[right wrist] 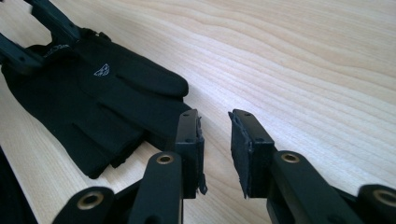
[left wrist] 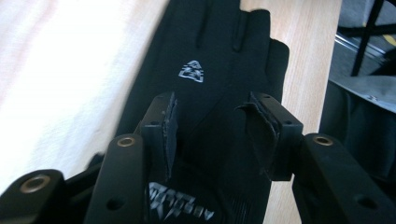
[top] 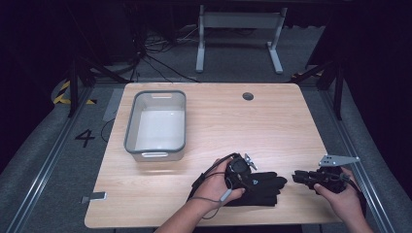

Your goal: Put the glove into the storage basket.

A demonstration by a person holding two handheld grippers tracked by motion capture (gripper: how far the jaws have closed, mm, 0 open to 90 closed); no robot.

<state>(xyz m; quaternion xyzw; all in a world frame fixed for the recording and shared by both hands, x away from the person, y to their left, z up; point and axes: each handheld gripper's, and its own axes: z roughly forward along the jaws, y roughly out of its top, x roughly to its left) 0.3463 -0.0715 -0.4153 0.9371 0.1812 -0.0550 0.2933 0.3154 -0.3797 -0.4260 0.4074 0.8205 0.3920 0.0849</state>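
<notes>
A black glove (top: 266,187) with a small white logo lies flat near the table's front edge, also seen as the glove (left wrist: 219,51) and the glove (right wrist: 102,100). My left gripper (top: 244,175) is over the cuff end, and in the left gripper view the left gripper (left wrist: 214,116) is open, its jaws spread over the fabric with nothing pinched. My right gripper (top: 297,177) is just right of the glove's fingertips. In the right gripper view the right gripper (right wrist: 215,135) is open by a narrow gap above bare wood.
A grey-rimmed white bin (top: 130,130) stands empty at the table's left. A round cable hole (top: 248,96) sits near the far edge. A small metal clamp (top: 94,196) sticks out at the front left corner. Table legs and cables lie on the floor beyond.
</notes>
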